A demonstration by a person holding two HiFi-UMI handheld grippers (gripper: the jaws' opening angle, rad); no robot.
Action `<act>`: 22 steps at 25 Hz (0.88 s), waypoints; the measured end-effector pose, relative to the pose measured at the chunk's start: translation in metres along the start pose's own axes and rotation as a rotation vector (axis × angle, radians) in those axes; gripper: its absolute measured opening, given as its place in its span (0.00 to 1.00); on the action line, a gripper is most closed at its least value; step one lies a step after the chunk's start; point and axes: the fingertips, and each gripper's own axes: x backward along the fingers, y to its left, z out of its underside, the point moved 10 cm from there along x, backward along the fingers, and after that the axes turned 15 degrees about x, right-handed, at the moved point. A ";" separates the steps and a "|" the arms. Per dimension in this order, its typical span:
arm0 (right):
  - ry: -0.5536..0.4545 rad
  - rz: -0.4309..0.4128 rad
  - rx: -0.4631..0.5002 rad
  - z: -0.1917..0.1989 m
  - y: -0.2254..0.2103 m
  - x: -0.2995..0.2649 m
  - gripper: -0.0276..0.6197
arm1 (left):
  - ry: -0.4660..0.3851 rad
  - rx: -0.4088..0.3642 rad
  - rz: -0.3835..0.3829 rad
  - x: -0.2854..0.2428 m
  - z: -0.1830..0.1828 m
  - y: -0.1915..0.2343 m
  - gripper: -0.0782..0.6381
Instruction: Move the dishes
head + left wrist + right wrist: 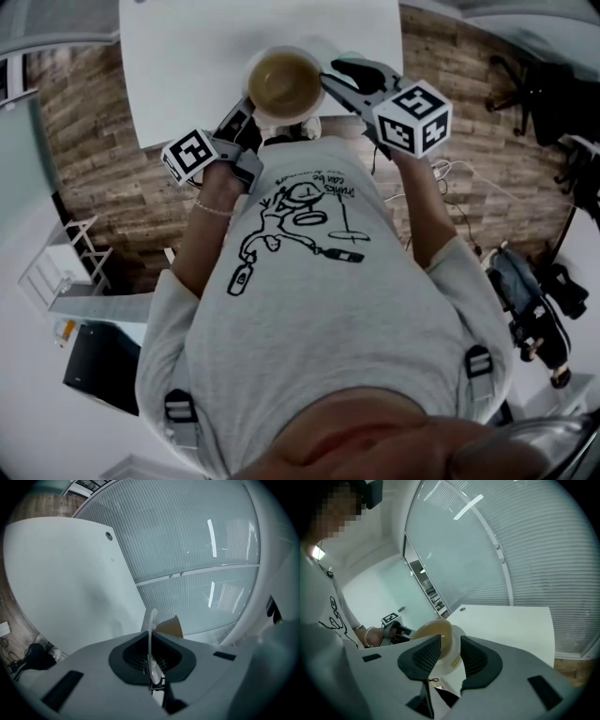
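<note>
A brown bowl (284,84) seated on a white plate (151,630) is held in the air close to the person's chest, just off the near edge of the white table (206,56). It is held roughly level, presumably so that the bowl is not slid off its plate. The load is shared from opposite sides. The left gripper (152,660) is clenched on the plate's thin rim, which is seen edge-on between its pads with the bowl just behind. The right gripper (451,656) is set against the far side, its jaws narrowed around the rim there with one pad on the bowl's side. That contact is judged firm rather than plainly seen. A two-sided hold is probably chosen because a single pinch at one edge would let the stack tip. The dishes are thus found between the two grippers, touching both, with the table beyond them.
</note>
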 end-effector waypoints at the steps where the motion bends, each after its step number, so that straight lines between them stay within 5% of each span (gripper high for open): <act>1: 0.019 -0.018 0.004 -0.002 0.002 -0.003 0.26 | 0.001 0.001 0.003 0.000 0.000 0.000 0.12; 11: 0.150 -0.097 0.039 -0.006 0.007 -0.014 0.26 | 0.013 0.000 0.020 -0.006 0.011 -0.004 0.12; 22: 0.209 -0.068 0.047 -0.006 0.009 -0.017 0.15 | 0.026 -0.009 0.011 -0.004 0.016 -0.001 0.12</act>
